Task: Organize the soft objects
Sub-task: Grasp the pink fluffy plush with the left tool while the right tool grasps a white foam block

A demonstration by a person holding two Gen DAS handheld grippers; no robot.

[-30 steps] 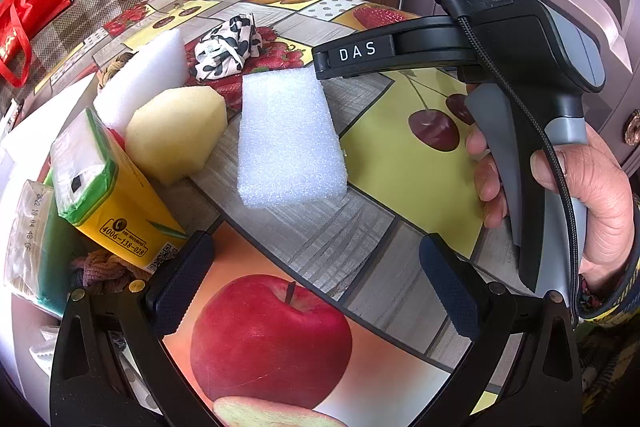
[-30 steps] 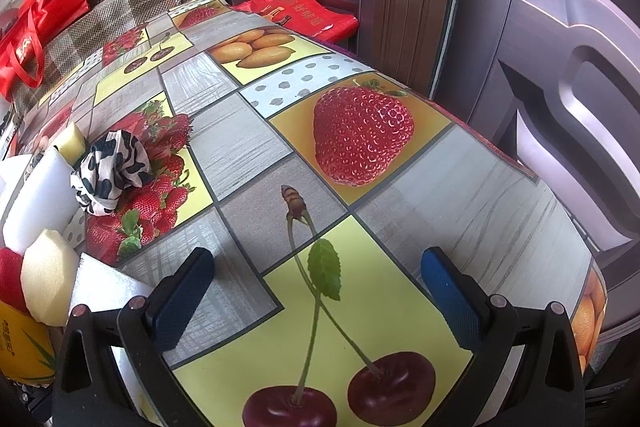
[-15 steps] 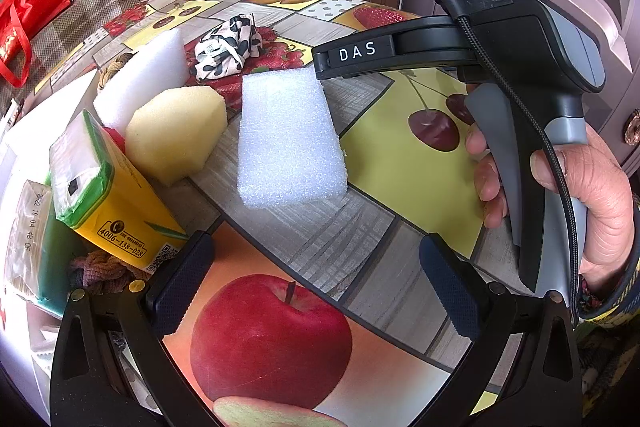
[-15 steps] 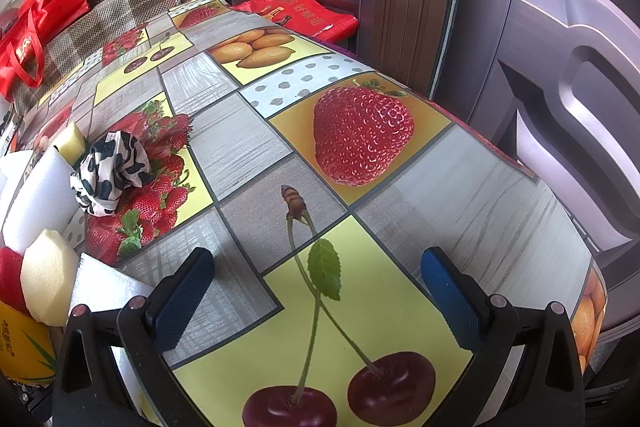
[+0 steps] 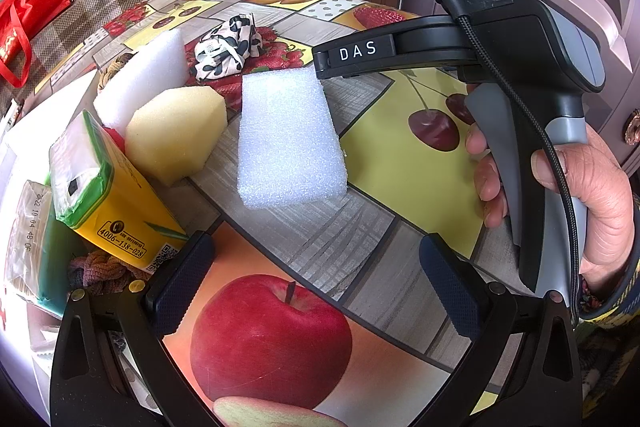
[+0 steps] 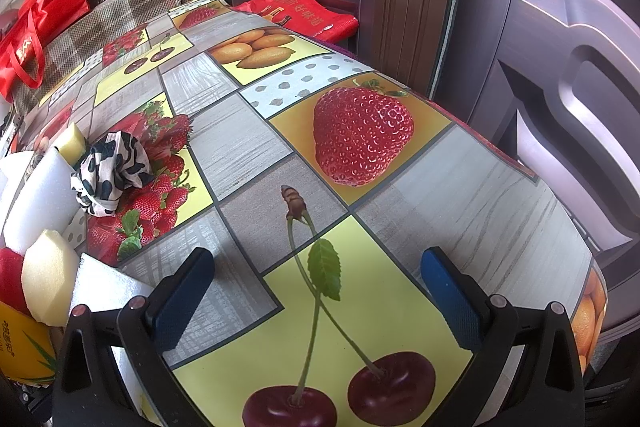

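I hold my left gripper (image 5: 316, 283) and right gripper (image 6: 316, 295) spread and empty, probably lining up the white foam block (image 5: 289, 138) ahead.

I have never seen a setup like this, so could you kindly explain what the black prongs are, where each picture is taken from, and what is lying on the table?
There is no robot here: a person holds a hand-operated gripper in each hand, and each carries a wide-angle camera looking forward along its two fingers. One picture comes from the left gripper, the other from the right gripper. The left view also shows the person's hand holding the right tool. Both grippers are open and hold nothing. On the fruit-print tablecloth lie a white foam block, a yellow sponge, another white foam piece, a black-and-white cloth and a yellow tissue pack.
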